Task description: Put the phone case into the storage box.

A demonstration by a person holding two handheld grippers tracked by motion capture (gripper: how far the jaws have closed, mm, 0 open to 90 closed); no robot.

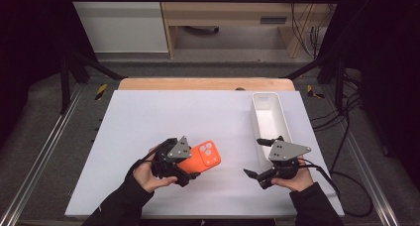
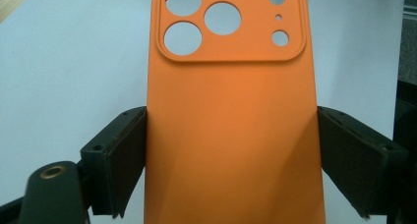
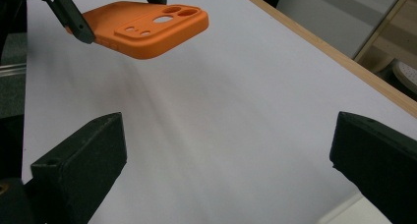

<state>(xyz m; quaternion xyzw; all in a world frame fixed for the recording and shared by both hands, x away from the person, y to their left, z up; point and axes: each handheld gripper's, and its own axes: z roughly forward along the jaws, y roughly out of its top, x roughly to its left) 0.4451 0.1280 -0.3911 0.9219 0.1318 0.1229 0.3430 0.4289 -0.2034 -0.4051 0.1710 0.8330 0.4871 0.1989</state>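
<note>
An orange phone case [image 1: 205, 155] with round camera cut-outs is held off the white table, back side up. My left gripper [image 1: 189, 165] is shut on its lower end, in the left hand at the near middle of the table. In the left gripper view the case [image 2: 231, 111] fills the gap, and both black pads [image 2: 125, 155] press on its long edges. My right gripper [image 1: 258, 158] is held to the right of the case with its jaws wide apart and nothing between them. The right gripper view shows the case [image 3: 147, 27] hanging above the table beyond my own open jaws [image 3: 226, 150].
A long white tray [image 1: 285, 119] lies on the right side of the table, just beyond the right gripper. The white table top [image 1: 163, 112] has a wooden strip [image 1: 205, 84] along its far edge. Metal frame rails run along both sides.
</note>
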